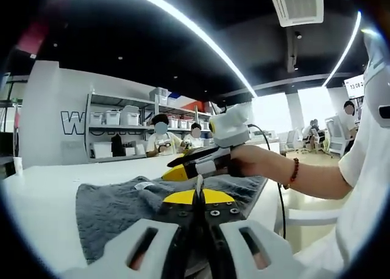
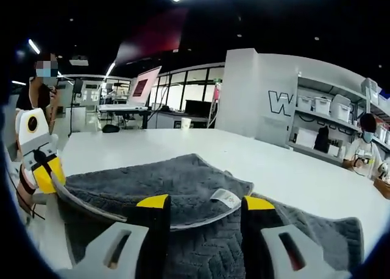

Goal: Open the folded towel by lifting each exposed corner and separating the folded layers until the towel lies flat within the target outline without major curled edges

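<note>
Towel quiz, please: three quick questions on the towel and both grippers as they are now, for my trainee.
1. True or false: the right gripper holds its jaws wide apart over the grey towel.
2. What lies on the towel between those jaws? A) white label B) cup C) pen
3. Fill in: the left gripper pinches the towel's ____, raised off the white table.
Key: 1 true; 2 A; 3 edge.

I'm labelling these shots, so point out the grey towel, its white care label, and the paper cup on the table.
grey towel [image 2: 177, 181]: right gripper view, upper folded layer.
white care label [image 2: 226, 198]: right gripper view, label's middle.
paper cup [image 2: 186, 123]: right gripper view, cup's side.
</note>
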